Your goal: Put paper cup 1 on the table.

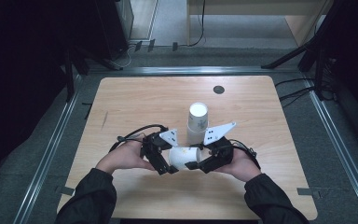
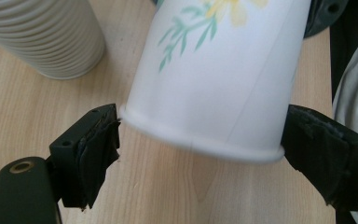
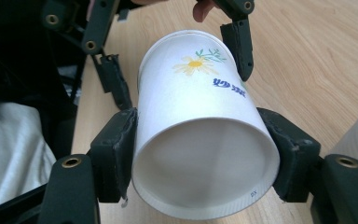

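You hold the paper cup (image 1: 185,157) on its side between both grippers, low over the near half of the wooden surface (image 1: 135,98), just in front of the stack of cups (image 1: 197,122). That stack stands upside down, white base up, ribbed walls showing in the left gripper view (image 2: 46,37).

Cup's long axis lies roughly level and runs across you, from your left gripper to your right. Its closed bottom points toward your right gripper (image 1: 204,164); its rimmed mouth points toward your left gripper (image 1: 164,164). A yellow flower print with green leaves and some blue characters sit on the upper side of the wall (image 3: 200,65).

Right gripper: jaws spread around the bottom end, one pad (image 3: 121,144) on each side of the wall, both touching it. The recessed base faces that camera squarely. This gripper is pinching the cup.

Left gripper: jaws spread to about the width of the mouth rim. In the left gripper view the left pad (image 2: 98,144) sits right at the rim's edge and the right pad meets the rim on the other side. Whether they press or merely touch, you cannot tell from here.

Your left hand (image 1: 121,158) and right hand (image 1: 240,165) wrap the gripper bodies, dark sleeves behind.
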Tool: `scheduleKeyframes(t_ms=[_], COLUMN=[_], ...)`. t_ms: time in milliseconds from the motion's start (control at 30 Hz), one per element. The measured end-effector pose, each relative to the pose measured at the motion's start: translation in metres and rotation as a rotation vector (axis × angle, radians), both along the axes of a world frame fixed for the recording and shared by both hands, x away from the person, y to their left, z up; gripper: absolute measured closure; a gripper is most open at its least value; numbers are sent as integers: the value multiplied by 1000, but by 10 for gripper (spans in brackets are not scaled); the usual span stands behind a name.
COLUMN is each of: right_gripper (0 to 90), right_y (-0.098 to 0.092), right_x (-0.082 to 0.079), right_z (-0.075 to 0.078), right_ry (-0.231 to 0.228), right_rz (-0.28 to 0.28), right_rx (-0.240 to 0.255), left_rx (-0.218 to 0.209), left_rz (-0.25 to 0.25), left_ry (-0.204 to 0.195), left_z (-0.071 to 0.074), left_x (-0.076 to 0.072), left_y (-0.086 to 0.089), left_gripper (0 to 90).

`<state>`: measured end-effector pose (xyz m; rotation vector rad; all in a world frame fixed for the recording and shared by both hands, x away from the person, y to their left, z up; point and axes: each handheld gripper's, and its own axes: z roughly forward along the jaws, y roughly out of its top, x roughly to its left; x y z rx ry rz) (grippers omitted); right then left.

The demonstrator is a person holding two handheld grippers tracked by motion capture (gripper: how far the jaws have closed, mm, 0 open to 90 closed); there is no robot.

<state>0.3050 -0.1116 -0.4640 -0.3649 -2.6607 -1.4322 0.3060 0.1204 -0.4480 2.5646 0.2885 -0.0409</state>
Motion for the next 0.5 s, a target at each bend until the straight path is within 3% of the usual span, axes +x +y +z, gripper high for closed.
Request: scheduleKeyframes(t_ms=[67, 267, 333, 467, 500], right_gripper=[342, 342, 342, 342, 342], right_y=[-5, -10, -12, -12, -12], right_x=[1, 2, 2, 2, 2], right_z=[3, 7, 9, 10, 10], right_ry=[2, 15, 18, 24, 25], right_rz=[-2, -1, 0, 5, 6], right_rx=[17, 41, 53, 55, 56], left_rx=[-50, -103, -116, -161, -162], left_rz=[21, 52, 76, 70, 69], left_ry=[10, 31, 34, 61, 50], left_z=[1, -2, -6, -11, -12], left_x=[1, 1, 1, 1, 0], left_y=[7, 15, 16, 16, 15], left_gripper=[125, 121, 72, 72, 72])
